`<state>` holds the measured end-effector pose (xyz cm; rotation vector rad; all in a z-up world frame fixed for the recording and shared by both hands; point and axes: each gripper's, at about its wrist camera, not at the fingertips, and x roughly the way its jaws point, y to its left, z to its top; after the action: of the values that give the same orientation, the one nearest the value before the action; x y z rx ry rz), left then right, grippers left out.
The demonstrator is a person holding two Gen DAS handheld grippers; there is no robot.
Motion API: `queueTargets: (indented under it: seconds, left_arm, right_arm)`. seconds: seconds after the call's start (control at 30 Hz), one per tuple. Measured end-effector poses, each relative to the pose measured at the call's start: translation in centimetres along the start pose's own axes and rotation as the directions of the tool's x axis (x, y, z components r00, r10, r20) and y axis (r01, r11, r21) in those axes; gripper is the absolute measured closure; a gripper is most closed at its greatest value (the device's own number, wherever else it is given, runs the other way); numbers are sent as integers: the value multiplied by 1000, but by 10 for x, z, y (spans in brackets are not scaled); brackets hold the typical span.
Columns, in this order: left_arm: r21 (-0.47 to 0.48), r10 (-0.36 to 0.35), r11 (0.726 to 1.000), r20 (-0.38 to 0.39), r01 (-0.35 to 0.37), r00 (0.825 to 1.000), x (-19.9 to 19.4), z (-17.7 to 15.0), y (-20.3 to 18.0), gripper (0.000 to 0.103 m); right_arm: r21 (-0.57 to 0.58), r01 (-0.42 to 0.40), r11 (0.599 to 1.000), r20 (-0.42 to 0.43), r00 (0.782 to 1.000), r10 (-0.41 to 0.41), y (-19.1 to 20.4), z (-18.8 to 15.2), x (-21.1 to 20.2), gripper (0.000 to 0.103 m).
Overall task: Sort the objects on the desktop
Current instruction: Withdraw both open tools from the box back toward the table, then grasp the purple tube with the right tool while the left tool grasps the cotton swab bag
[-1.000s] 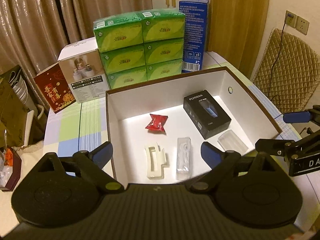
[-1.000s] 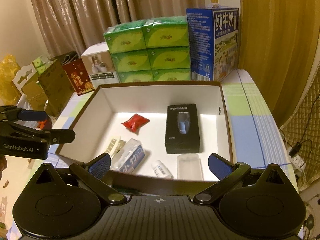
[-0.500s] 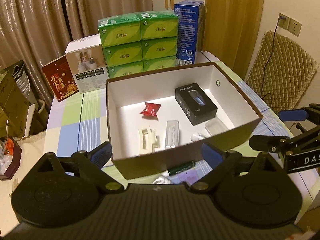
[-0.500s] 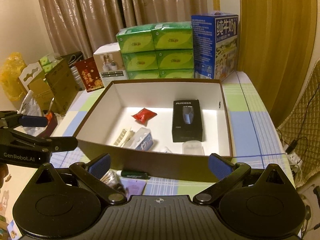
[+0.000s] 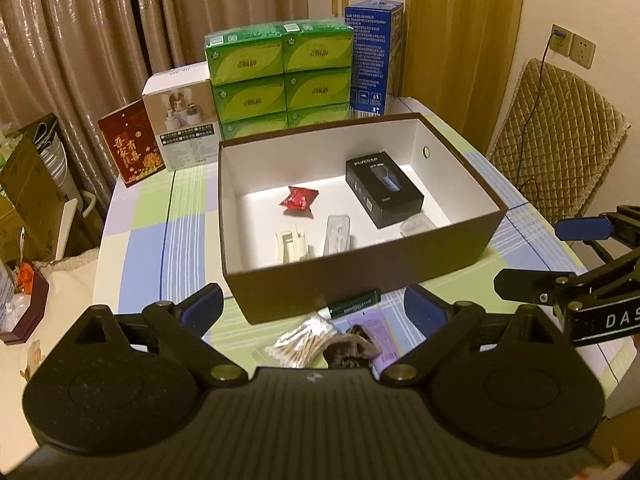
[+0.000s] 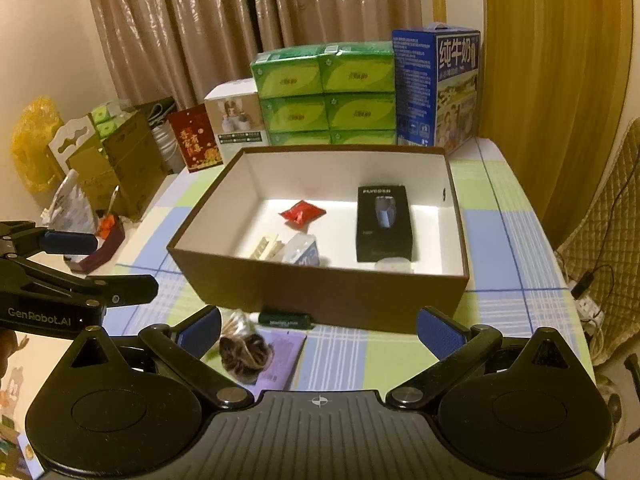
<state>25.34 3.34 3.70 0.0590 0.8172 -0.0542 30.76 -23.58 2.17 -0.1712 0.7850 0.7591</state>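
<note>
- A home, most likely a dining corner: a table (image 5: 148, 248) covered in a checked pastel cloth stands against long beige curtains (image 6: 224, 28)
- A chair with a quilted cover (image 5: 560, 136) sits beside it, below a wall socket (image 5: 572, 44) with a cable plugged in
- Household stock piled at the table's back: green tissue packs (image 6: 324, 92), a blue milk carton box (image 6: 438, 88) (Chinese lettering) and a red gift box (image 5: 132, 148)
</note>
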Motion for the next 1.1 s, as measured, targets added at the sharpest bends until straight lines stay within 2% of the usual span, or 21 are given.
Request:
queueTargets:
  seconds: [0.6, 1.1]
  left_arm:
    - [-20, 9, 1000, -63, -11, 998, -5, -37, -9, 8]
    - [-41, 6, 999, -141, -12, 990, 5, -63, -9, 8]
  right_arm:
    - [75, -43, 996, -94, 994, 50, -3, -33, 7, 2]
    - [74, -46, 996, -152, 987, 57, 3, -53, 19, 2]
